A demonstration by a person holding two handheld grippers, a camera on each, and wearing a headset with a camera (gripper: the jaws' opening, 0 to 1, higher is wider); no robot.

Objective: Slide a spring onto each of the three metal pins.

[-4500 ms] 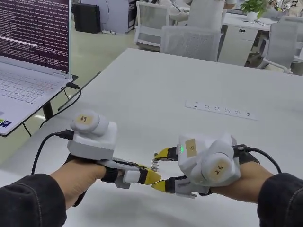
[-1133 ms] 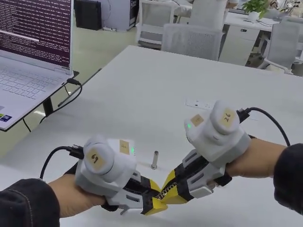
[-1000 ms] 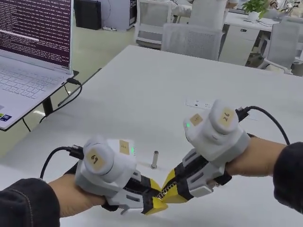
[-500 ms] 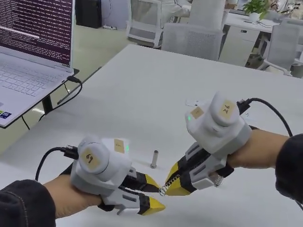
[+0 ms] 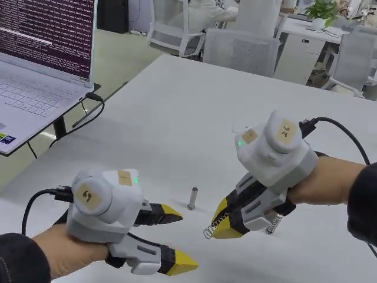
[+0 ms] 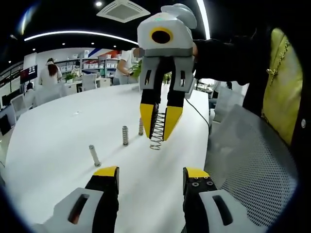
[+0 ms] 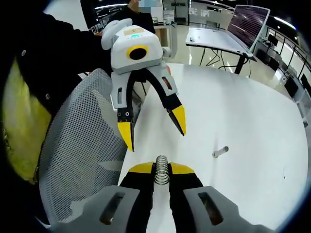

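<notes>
My right gripper (image 5: 219, 227) is shut on a small steel spring (image 5: 210, 228), which sticks out past its yellow tips just above the white table (image 5: 177, 118). From the right gripper view the spring (image 7: 161, 175) stands end-on between the jaws. My left gripper (image 5: 177, 239) is open and holds nothing, a short way left of the spring. A bare metal pin (image 5: 192, 198) stands upright between the two grippers. A second pin with a spring on it (image 5: 272, 224) stands behind the right gripper. The left gripper view has the bare pin (image 6: 94, 155) and a sprung pin (image 6: 125, 135) side by side.
An open laptop (image 5: 35, 71) sits on a side stand at the left, with a black cable (image 5: 88, 115) hanging off it. Office chairs (image 5: 241, 50) stand beyond the table's far edge. A mesh chair back (image 7: 82, 160) is close behind the left gripper.
The two grippers met at the spring a second ago. Since then my left gripper has opened, let go and drawn back to the left. The right gripper keeps the spring.
</notes>
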